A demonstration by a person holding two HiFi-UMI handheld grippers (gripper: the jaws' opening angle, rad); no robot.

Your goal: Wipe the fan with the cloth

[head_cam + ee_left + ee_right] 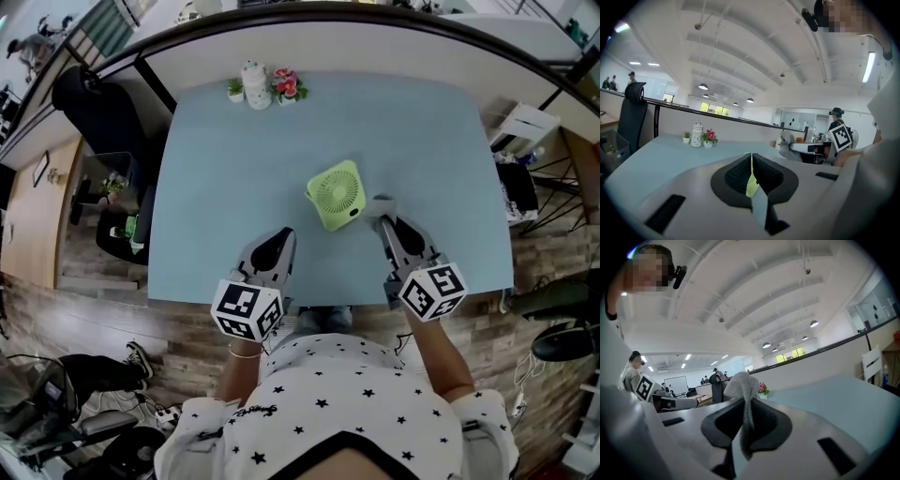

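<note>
Grey left gripper, jaws together and empty, over the blue table. Green fan mid-table. Right gripper pinches the cloth just beside the fan. Wiping seems about to start; next, press the cloth onto the fan.

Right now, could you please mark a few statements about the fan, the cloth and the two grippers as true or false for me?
1. The right gripper is shut on the grey cloth. True.
2. The fan is blue. False: it is light green.
3. The left gripper grips the fan. False: its jaws are together on nothing, and it sits apart from the fan.
4. A white jar and a pot of flowers stand near the far edge of the table. True.
</note>
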